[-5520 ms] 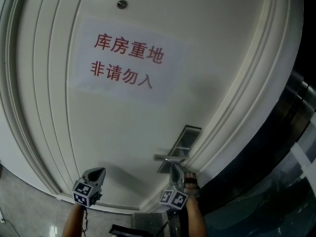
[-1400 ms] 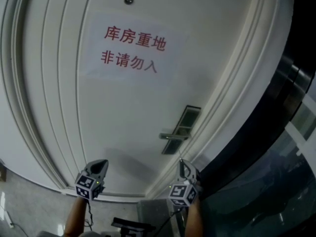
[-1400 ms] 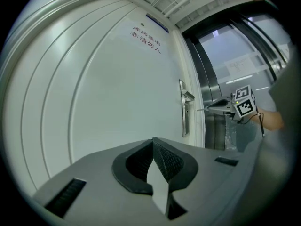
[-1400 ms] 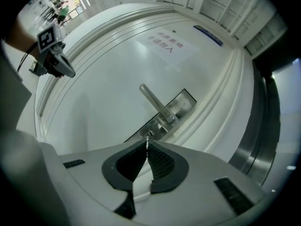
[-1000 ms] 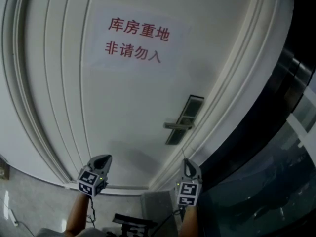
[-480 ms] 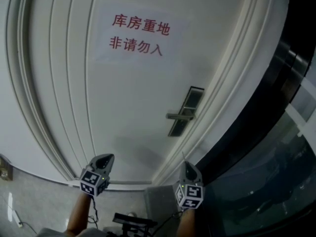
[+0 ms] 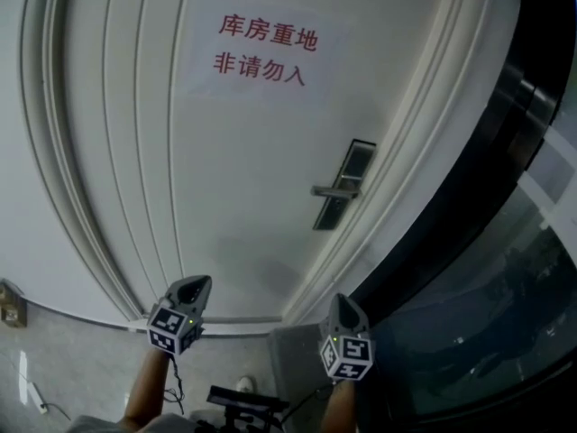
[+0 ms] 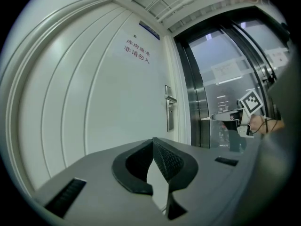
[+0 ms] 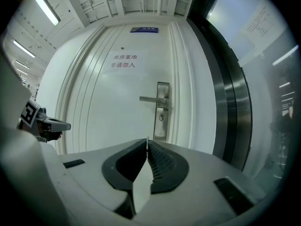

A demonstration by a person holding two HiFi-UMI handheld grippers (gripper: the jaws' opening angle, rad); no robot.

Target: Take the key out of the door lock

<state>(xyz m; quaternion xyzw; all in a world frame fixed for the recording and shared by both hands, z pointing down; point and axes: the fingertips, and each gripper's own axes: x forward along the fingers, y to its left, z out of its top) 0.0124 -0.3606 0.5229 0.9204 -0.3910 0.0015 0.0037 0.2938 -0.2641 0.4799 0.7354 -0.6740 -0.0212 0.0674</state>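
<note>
Right gripper view gives us the plainest reading: the right gripper point(image 9: 147, 144) has its jaws pressed together, and a thin pale sliver stands up from between the tips. We take that sliver for the key point(image 9: 147, 139), though it is too small to be sure. The lock point(image 9: 161, 117) sits under the handle point(image 9: 151, 99) on the metal plate point(image 9: 162, 89). Its keyhole looks like a bare dark slot with nothing sticking out, which fits our reading that the key is out of the door point(image 9: 117, 93) and in the grip. The gripper is well apart from the lock and pointed roughly at it.

The left gripper point(image 8: 153, 140) is closed too, tips meeting, with nothing between them. In the head view it hangs low by the left side of the door, well apart from the handle. We judge it is held there simply to stay out of the way, since one gripper is enough for a key.

Both grippers sit low beneath the red-lettered sign point(image 7: 261, 52), with the dark glass wall point(image 7: 505, 269) off to the right. We judge the task as good as done. What remains calls for a firm pinch — so slim a piece, held only at the tips, could slip or twist out.
</note>
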